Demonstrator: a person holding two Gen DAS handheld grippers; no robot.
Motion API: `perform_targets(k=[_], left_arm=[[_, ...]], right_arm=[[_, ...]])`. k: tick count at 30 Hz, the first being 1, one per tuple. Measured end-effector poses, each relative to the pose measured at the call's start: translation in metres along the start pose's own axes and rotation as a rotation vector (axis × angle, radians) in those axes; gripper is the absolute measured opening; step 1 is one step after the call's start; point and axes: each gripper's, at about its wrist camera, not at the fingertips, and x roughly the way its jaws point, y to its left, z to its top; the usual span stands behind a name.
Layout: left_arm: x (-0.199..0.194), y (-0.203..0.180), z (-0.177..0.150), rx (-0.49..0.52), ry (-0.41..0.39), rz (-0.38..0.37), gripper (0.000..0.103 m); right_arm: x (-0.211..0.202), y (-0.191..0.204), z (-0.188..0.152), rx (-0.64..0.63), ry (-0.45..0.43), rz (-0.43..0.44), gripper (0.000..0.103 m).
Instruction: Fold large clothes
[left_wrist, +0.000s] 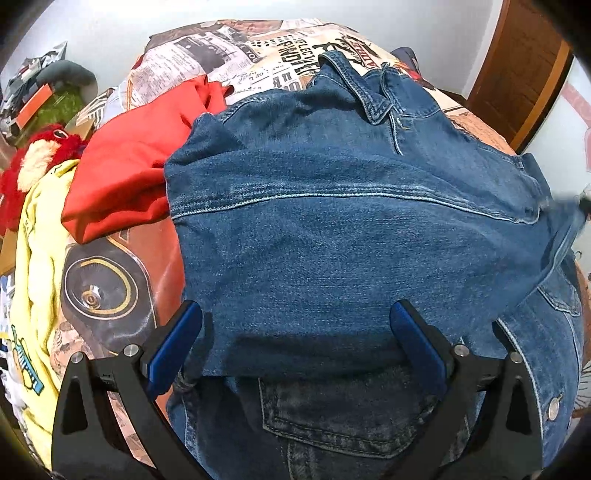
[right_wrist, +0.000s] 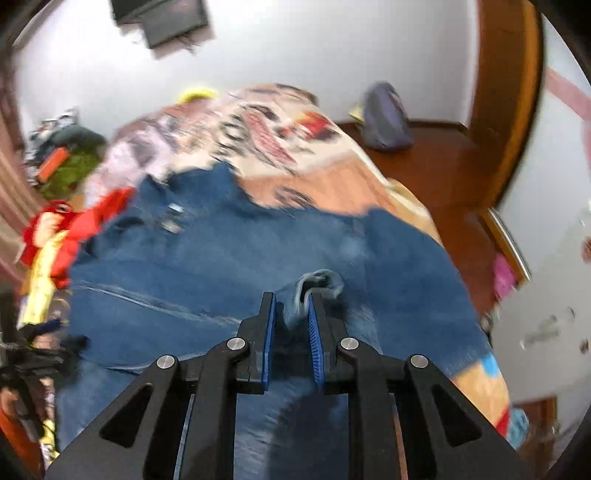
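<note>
A blue denim jacket (left_wrist: 332, 221) lies spread on the bed, partly folded over itself, collar (left_wrist: 373, 96) at the far side. My left gripper (left_wrist: 295, 321) hangs just above its near fold with the fingers wide apart, open, the denim spanning the gap beneath them. In the blurred right wrist view the jacket (right_wrist: 221, 258) fills the middle. My right gripper (right_wrist: 291, 299) is shut on a bunched, pale-edged piece of the denim that pokes up past the blue pads (right_wrist: 269, 325).
The bed carries a printed newspaper-pattern cover (left_wrist: 258, 48). A red garment (left_wrist: 125, 166) and a yellow one (left_wrist: 40, 236) lie left of the jacket, beside a red plush toy (left_wrist: 33, 155). A wooden door (left_wrist: 524, 74) and a grey bag (right_wrist: 386, 118) on the floor stand at right.
</note>
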Motion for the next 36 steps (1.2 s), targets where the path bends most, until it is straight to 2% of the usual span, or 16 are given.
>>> perform_targets(k=[5, 10, 13, 15, 16, 22, 25, 29, 34, 36], left_arm=[[-0.002, -0.005, 0.002, 0.015, 0.003, 0.031, 0.103], [-0.014, -0.017, 0.009, 0.05, -0.021, 0.045, 0.103], [-0.029, -0.026, 0.017, 0.058, -0.063, 0.04, 0.103], [-0.039, -0.031, 0.024, 0.053, -0.095, 0.027, 0.103], [-0.044, -0.034, 0.028, 0.049, -0.112, 0.019, 0.103], [-0.059, -0.051, 0.046, 0.032, -0.18, -0.012, 0.103], [-0.054, -0.057, 0.051, 0.029, -0.173, -0.023, 0.103], [-0.043, -0.06, 0.052, 0.025, -0.141, -0.036, 0.103], [-0.033, -0.063, 0.048, 0.039, -0.112, -0.021, 0.103], [-0.032, -0.062, 0.046, 0.041, -0.109, -0.019, 0.103]], right_arm=[[0.004, -0.044, -0.016, 0.14, 0.055, 0.012, 0.016], [-0.004, -0.078, -0.019, 0.241, 0.066, 0.01, 0.016], [-0.008, -0.106, -0.02, 0.342, 0.052, 0.012, 0.031], [-0.007, -0.123, -0.023, 0.421, 0.05, 0.02, 0.054], [-0.005, -0.135, -0.026, 0.48, 0.05, 0.032, 0.056], [0.025, -0.171, -0.038, 0.657, 0.124, 0.103, 0.056], [0.047, -0.182, -0.044, 0.72, 0.161, 0.145, 0.056], [0.064, -0.194, -0.046, 0.795, 0.154, 0.179, 0.058], [0.089, -0.21, -0.033, 0.861, 0.183, 0.149, 0.057], [0.095, -0.211, -0.025, 0.857, 0.196, 0.119, 0.053]])
